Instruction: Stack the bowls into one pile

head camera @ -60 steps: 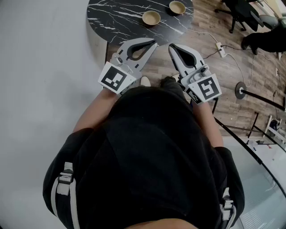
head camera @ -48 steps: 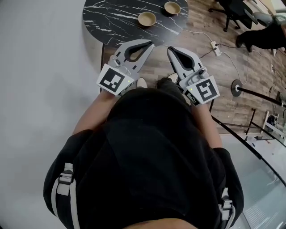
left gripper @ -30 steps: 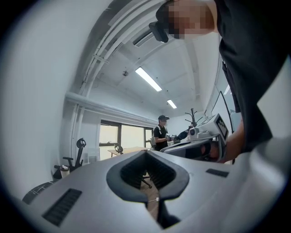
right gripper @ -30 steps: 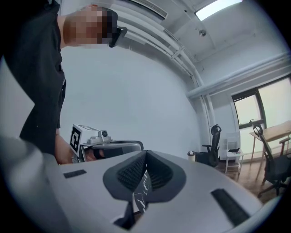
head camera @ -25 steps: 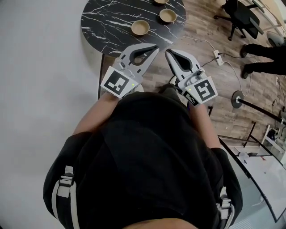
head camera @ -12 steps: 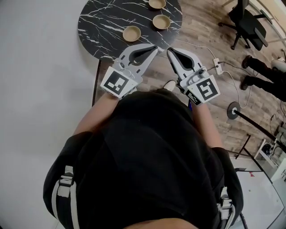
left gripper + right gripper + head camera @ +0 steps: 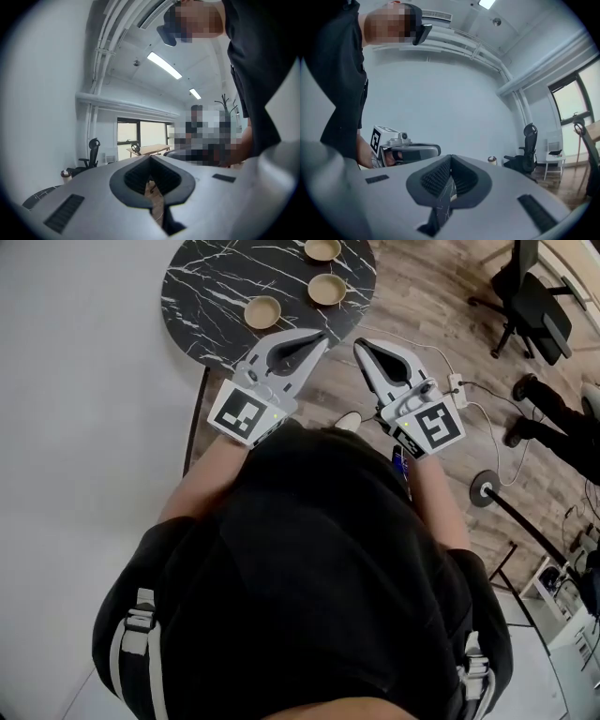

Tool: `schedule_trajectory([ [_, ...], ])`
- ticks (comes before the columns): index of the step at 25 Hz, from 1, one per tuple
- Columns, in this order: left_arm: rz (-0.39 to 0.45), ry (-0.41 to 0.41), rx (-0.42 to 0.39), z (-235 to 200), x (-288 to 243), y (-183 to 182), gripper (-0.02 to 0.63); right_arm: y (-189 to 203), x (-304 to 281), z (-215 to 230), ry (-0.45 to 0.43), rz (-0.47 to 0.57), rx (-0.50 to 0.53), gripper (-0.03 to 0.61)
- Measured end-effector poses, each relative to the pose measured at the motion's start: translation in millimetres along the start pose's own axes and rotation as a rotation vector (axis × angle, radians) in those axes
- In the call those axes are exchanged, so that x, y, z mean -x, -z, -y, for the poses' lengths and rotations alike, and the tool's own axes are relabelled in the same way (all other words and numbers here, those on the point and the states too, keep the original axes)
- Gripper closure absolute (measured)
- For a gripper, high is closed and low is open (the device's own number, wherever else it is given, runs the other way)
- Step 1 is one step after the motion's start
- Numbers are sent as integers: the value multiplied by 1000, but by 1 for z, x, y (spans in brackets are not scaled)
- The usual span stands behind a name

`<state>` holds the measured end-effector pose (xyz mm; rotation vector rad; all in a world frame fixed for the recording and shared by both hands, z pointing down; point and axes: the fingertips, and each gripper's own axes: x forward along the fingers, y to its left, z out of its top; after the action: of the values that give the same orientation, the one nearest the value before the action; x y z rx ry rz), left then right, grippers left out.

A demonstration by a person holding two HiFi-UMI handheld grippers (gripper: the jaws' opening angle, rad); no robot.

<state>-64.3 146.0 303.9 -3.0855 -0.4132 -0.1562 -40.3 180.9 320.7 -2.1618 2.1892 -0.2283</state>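
Observation:
Three tan wooden bowls stand apart on a round black marble table [image 7: 216, 277] at the top of the head view: one near the front [image 7: 262, 311], one to its right [image 7: 326, 289], one at the far edge [image 7: 322, 249]. Both grippers are held level in front of the person's body, short of the table. My left gripper [image 7: 321, 334] is shut with nothing in it, its tips [image 7: 150, 159] meeting. My right gripper [image 7: 360, 344] is also shut and empty [image 7: 450, 158]. The right gripper view shows the left gripper [image 7: 408, 151] beside it.
A power strip [image 7: 457, 382] with cables lies on the wooden floor right of the table. An office chair [image 7: 536, 307] stands at the upper right, another person's feet [image 7: 525, 409] below it, and a round stand base [image 7: 483, 491] lower down. A pale wall fills the left.
The person has walked towards the table: it and the bowls have slid left in the head view and a third bowl has appeared. Both grippers stay shut before the body.

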Motion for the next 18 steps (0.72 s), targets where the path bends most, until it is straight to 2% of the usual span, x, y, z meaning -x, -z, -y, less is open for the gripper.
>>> schedule_trajectory([
  [10,-55,-68,-52,-3,-19,5,609,11,-11,28,-75,-13,-46,575],
  [18,-5,-116,74,-69,-18,18,609,14,-66,40,-123,-61,-26,575],
])
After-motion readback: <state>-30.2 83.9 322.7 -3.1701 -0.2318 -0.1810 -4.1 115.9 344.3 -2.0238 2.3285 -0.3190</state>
